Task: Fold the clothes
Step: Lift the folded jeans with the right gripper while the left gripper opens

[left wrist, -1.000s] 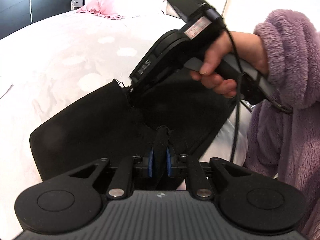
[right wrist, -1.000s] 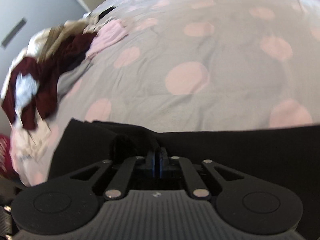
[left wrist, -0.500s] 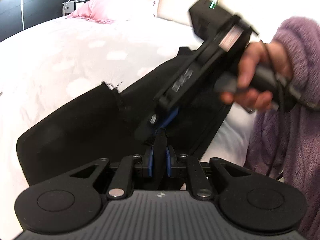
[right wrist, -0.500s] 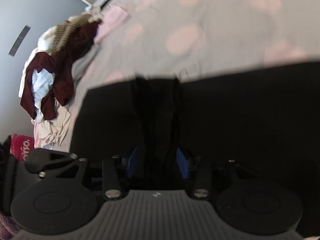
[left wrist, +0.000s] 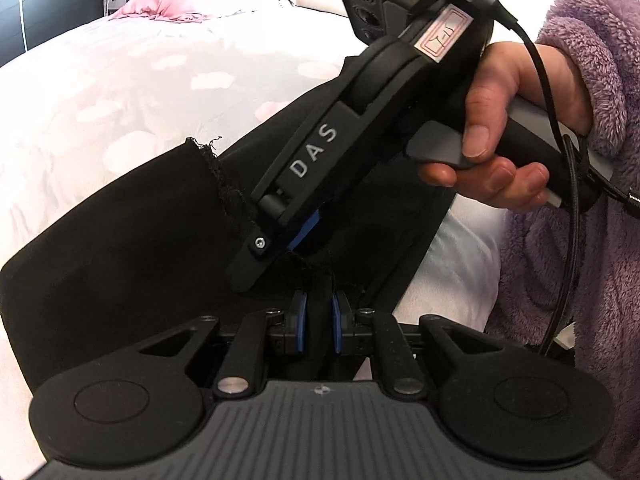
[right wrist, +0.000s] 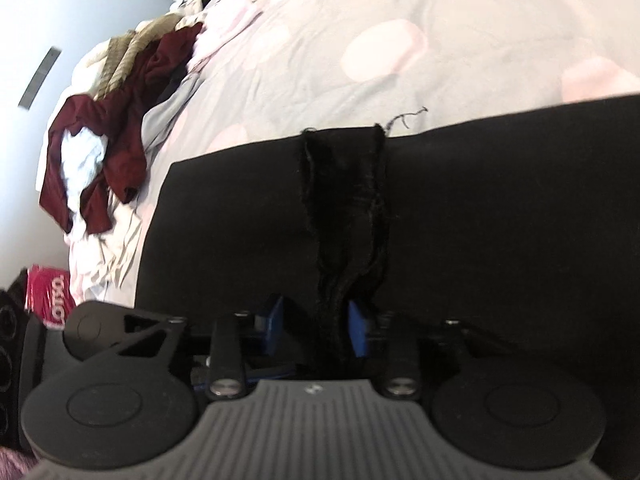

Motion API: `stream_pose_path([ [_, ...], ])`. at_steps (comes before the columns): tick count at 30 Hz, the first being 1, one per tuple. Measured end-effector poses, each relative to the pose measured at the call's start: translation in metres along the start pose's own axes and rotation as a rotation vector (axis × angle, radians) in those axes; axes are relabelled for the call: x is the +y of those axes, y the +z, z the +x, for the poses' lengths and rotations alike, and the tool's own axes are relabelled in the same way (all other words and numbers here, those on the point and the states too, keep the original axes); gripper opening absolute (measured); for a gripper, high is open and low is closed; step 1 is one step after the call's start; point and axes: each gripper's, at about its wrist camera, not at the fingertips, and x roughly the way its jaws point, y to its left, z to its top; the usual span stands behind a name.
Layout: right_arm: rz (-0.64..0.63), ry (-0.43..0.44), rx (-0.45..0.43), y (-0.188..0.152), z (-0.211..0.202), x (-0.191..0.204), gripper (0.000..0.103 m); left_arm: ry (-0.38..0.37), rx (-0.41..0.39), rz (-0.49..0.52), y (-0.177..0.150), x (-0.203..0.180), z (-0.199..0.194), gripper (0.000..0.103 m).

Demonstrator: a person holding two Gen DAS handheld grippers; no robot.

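On the spotted bed (right wrist: 440,12), my left fingers (left wrist: 319,320) pinched the near edge of the black garment (left wrist: 120,248) spread flat, while my right fingers (right wrist: 316,326), which had just been closing, stood apart around its frayed strip (right wrist: 344,208).

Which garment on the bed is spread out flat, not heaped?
The black fabric garment, lying flat across the spotted bedcover; the dark red and white clothes lie crumpled in a heap at the bed's edge.
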Motion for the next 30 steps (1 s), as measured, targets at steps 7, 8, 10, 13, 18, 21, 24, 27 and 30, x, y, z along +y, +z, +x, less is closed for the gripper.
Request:
stream_pose_path([
  [7, -0.098, 0.001, -0.022, 0.000, 0.008, 0.018, 0.012, 0.056, 0.022, 0.036, 0.005, -0.007, -0.006, 0.012],
  [8, -0.119, -0.005, -0.028, 0.000, 0.005, 0.022, 0.011, 0.066, 0.020, 0.040, 0.007, -0.011, -0.007, 0.015],
  [10, -0.156, -0.008, -0.051, 0.002, -0.005, 0.032, 0.011, 0.078, 0.006, 0.038, 0.009, -0.018, -0.016, 0.026],
  [13, -0.195, 0.008, -0.110, 0.004, -0.029, 0.046, 0.010, 0.089, -0.044, 0.024, 0.006, -0.023, -0.049, 0.052],
  [18, -0.254, -0.007, -0.186, 0.014, -0.085, 0.067, 0.010, 0.140, -0.102, 0.004, -0.006, -0.026, -0.100, 0.053],
  [21, -0.294, -0.057, -0.214, 0.024, -0.125, 0.077, 0.010, 0.171, -0.113, -0.010, -0.008, -0.021, -0.113, 0.053],
  [24, -0.300, -0.106, -0.258, 0.032, -0.174, 0.079, 0.010, 0.191, -0.116, -0.032, -0.007, -0.015, -0.115, 0.053],
  [27, -0.311, -0.181, -0.311, 0.037, -0.225, 0.081, 0.010, 0.169, -0.115, -0.023, 0.002, -0.015, -0.112, 0.053],
  [30, -0.296, -0.252, -0.366, 0.038, -0.279, 0.073, 0.009, 0.155, -0.115, 0.004, 0.015, -0.011, -0.111, 0.053],
])
